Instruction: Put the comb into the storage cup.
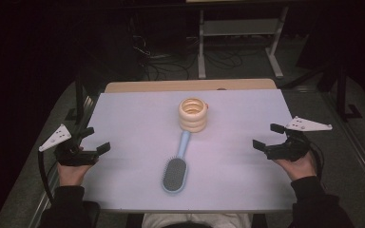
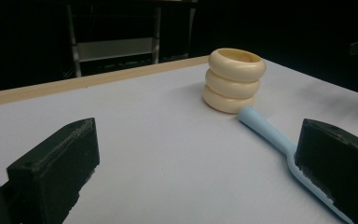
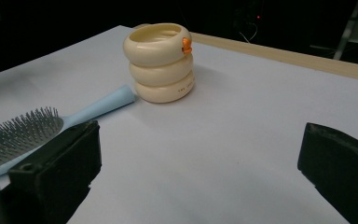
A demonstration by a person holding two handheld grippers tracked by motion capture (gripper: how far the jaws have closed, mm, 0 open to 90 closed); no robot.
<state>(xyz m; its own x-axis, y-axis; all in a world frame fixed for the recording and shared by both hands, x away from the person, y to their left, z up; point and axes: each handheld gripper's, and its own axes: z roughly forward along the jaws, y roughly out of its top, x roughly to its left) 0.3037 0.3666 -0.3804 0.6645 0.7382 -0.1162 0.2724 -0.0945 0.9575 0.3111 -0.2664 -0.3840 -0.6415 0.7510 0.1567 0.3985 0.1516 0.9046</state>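
A: Status check. Left gripper (image 1: 89, 142) at the left desk (image 1: 138, 118) edge, fingers (image 2: 56, 170) spread wide, nothing between them. Right gripper (image 1: 268, 137) at the right edge, fingers (image 3: 58, 168) likewise spread and empty.

B: Confirmed. Location of the work items?

A: Blue hairbrush (image 1: 177, 166) flat near desk centre, bristles up, head toward the person, handle tip touching or just beside the base of the cream ribbed holder (image 1: 193, 114). Holder upright, mouth open upward, farther back on the desk.

B: Hazards, assuming insertion of the brush into the holder?

A: First: tipping. Holder tall, built of three stacked bulges, probably light. Contact from a lifted handle or a passing finger, likely enough to push it over or slide it backward.

B: Mitigation?

A: Steady the holder with one gripper before bringing the brush near.

B: Second hazard?

A: Slip at pickup. Handle thin, smooth, lying flush on the desk. Shallow bite, likely rotation under the weight of the head. Better: grip near the neck, fingers square across the handle.

B: Third?

A: Misalignment at the mouth. Narrow opening; handle striking the rim instead of entering, probable knock-over. Small orange piece (image 3: 186, 45) on the rim, possible snag point. Advised: vertical approach, slow descent.
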